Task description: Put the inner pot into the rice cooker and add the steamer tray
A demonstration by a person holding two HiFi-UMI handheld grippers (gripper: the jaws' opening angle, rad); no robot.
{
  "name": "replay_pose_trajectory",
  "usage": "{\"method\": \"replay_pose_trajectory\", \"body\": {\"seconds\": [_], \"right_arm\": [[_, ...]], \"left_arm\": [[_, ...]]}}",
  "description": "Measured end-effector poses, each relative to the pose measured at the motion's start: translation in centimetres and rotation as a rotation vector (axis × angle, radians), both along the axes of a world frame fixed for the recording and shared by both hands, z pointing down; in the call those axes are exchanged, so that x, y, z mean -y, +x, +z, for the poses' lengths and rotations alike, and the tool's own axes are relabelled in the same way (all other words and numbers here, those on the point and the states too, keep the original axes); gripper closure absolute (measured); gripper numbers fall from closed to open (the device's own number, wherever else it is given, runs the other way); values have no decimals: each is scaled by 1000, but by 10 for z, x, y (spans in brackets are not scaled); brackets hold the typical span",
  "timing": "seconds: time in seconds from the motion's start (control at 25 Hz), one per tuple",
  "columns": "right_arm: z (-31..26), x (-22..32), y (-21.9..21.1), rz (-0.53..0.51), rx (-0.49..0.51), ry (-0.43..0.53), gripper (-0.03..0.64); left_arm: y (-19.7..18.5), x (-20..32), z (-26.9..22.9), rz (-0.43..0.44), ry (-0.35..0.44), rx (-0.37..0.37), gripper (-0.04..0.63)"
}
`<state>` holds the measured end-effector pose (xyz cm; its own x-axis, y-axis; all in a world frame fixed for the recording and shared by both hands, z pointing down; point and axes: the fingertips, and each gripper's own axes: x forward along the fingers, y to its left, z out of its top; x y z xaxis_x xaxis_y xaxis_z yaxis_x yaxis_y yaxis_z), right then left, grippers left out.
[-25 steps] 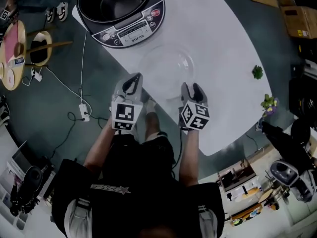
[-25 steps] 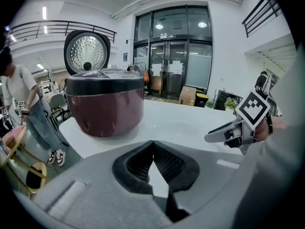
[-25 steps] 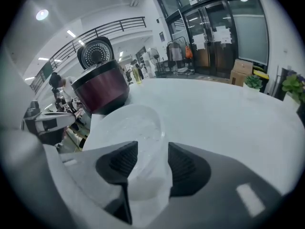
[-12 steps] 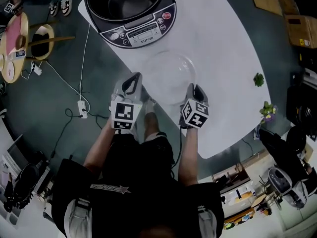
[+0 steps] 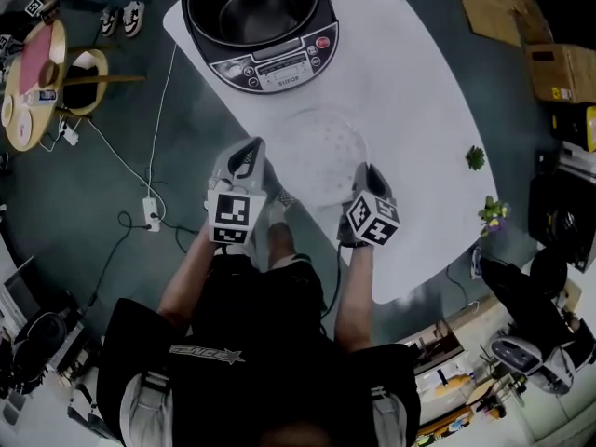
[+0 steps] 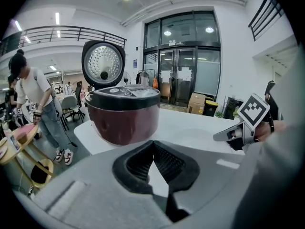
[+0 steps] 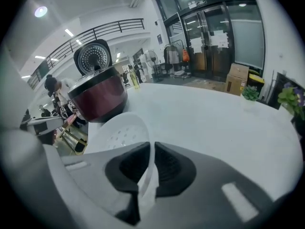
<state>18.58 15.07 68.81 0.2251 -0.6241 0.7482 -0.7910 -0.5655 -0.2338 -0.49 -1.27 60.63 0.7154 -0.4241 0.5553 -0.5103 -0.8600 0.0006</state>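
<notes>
Translucent white plastic, the steamer tray shows mid-frame against the bench. The right gripper pinches its lower-right rim, its jaws having just been closing. The left gripper, its jaws pressed together on nothing, is just left of the tray. The inner pot sits in the rice cooker at top centre.

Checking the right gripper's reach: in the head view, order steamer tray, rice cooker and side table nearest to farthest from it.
1. Steamer tray: in the right gripper.
2. Rice cooker: ahead, upper left.
3. Side table: far left.
</notes>
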Motion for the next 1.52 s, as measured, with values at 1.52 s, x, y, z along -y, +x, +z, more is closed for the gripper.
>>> {"method": "replay_pose_trajectory", "body": {"seconds": [1.52], "right_arm": [[-242, 112, 54, -78, -155, 415, 586]], "left_arm": [[-17, 91, -190, -142, 327, -211, 584]]}}
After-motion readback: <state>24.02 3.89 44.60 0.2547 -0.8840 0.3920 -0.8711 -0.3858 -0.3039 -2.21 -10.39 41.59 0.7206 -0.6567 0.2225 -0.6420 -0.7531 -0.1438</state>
